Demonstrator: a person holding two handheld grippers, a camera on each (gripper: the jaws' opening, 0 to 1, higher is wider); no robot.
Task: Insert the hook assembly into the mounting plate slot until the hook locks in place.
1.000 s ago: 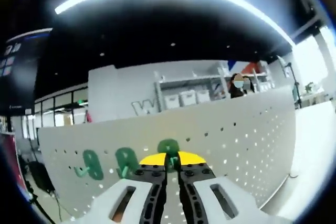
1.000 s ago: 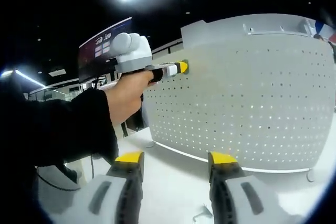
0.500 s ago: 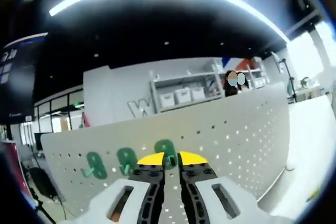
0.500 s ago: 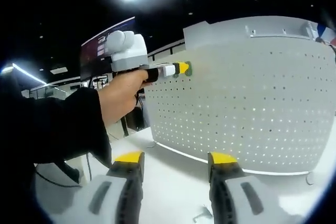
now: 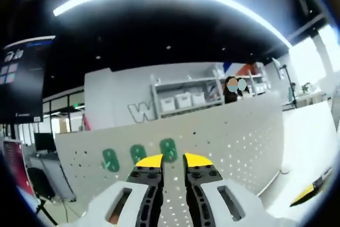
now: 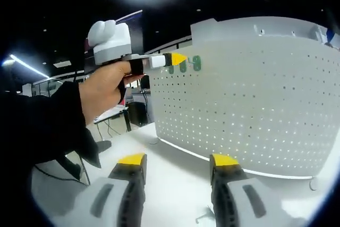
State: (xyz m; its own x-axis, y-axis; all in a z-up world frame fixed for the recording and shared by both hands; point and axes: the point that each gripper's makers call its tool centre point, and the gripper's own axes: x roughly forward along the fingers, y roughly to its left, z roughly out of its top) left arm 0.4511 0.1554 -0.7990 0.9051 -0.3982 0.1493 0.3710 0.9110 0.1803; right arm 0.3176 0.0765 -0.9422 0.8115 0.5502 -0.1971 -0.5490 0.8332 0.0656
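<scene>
My left gripper (image 5: 172,159) has its yellow-tipped jaws slightly parted, holding nothing, just short of the white perforated mounting plate (image 5: 234,136). Three green plastic hooks (image 5: 168,149) sit in a row on that plate. My right gripper (image 6: 178,160) hangs wide open and empty over the white table (image 6: 175,171).

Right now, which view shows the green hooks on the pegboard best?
Left gripper view: three green hooks face the camera in a row on the pegboard. Right gripper view shows them small, partly behind the left gripper.
</scene>
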